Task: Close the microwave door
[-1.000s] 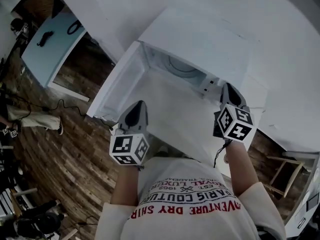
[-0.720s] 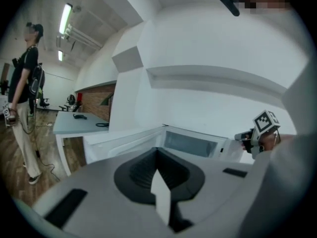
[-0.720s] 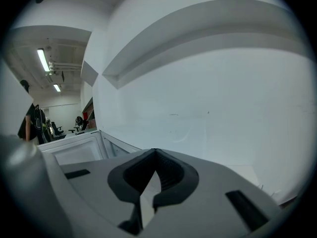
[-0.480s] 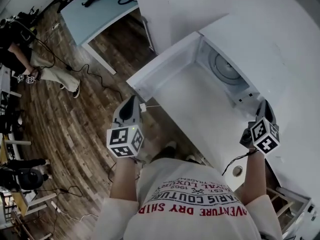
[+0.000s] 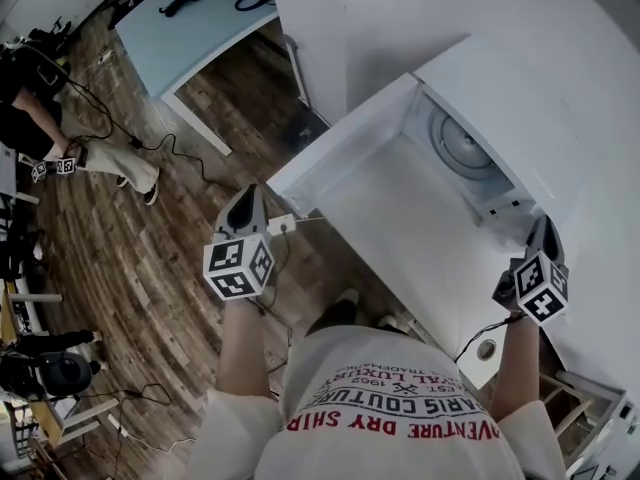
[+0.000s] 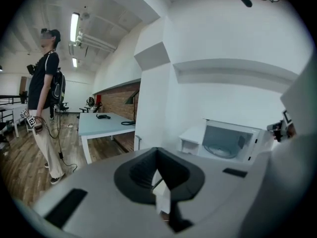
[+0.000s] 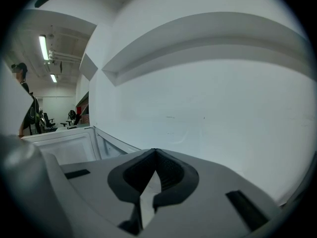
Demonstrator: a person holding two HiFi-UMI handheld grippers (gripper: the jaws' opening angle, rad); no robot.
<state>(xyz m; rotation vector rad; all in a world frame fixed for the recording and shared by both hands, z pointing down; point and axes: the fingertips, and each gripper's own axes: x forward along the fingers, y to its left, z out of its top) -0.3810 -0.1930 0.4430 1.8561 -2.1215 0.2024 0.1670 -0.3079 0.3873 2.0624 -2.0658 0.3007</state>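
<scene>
The white microwave (image 5: 510, 88) stands on a white counter (image 5: 400, 228), its cavity and turntable (image 5: 462, 143) exposed. Its door (image 5: 335, 143) is swung wide open to the left. In the left gripper view the microwave (image 6: 230, 140) shows ahead to the right, with the open door (image 6: 190, 138) on its left. My left gripper (image 5: 243, 208) is shut and empty, over the floor just short of the door's outer edge. My right gripper (image 5: 545, 233) is shut and empty too, at the microwave's right front corner. The left gripper (image 6: 156, 150) and right gripper (image 7: 155, 151) show closed tips.
A light-blue table (image 5: 190, 18) with black items stands at the far left. A person (image 5: 60, 138) stands on the wooden floor (image 5: 130, 268) among cables. A white wall (image 7: 208, 103) fills the right gripper view. A wooden stool (image 5: 570, 398) sits low right.
The camera has swung, so the microwave now sits further right. My left gripper has edged up toward the door's outer edge; my right gripper has drifted slightly right.
</scene>
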